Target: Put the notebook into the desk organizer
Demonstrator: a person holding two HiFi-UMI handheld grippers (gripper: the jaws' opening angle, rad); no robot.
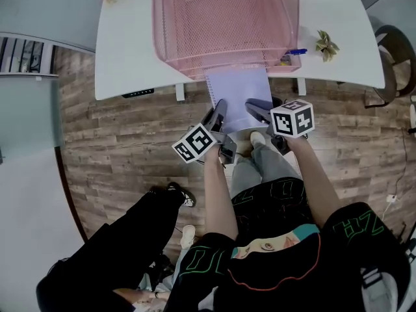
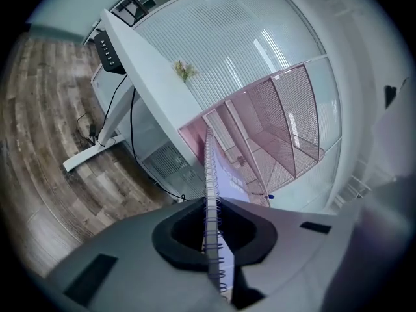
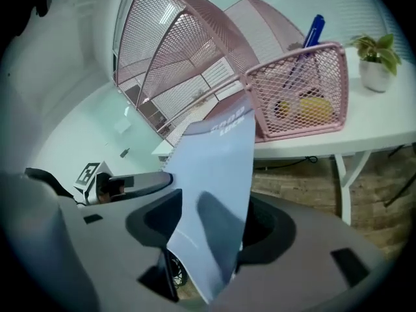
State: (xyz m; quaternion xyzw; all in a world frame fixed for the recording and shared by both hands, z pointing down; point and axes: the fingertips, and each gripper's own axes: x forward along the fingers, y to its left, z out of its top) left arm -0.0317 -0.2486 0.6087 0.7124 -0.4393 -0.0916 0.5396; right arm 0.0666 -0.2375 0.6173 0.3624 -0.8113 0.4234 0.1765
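Ahead of my jaws, the pink wire-mesh desk organizer (image 3: 188, 57) holds a blue pen (image 3: 313, 31) in its side basket. My left gripper (image 2: 212, 238), jaws shut, pinches the lilac spiral-bound notebook (image 2: 221, 177) by its wire edge. My right gripper (image 3: 208, 233) has its jaws wide apart, the cover between them.

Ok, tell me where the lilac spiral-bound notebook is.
Head view, centre: the lilac spiral-bound notebook sits in front of the pink wire-mesh organizer, past the white desk's front edge, left gripper shut on its spiral side.
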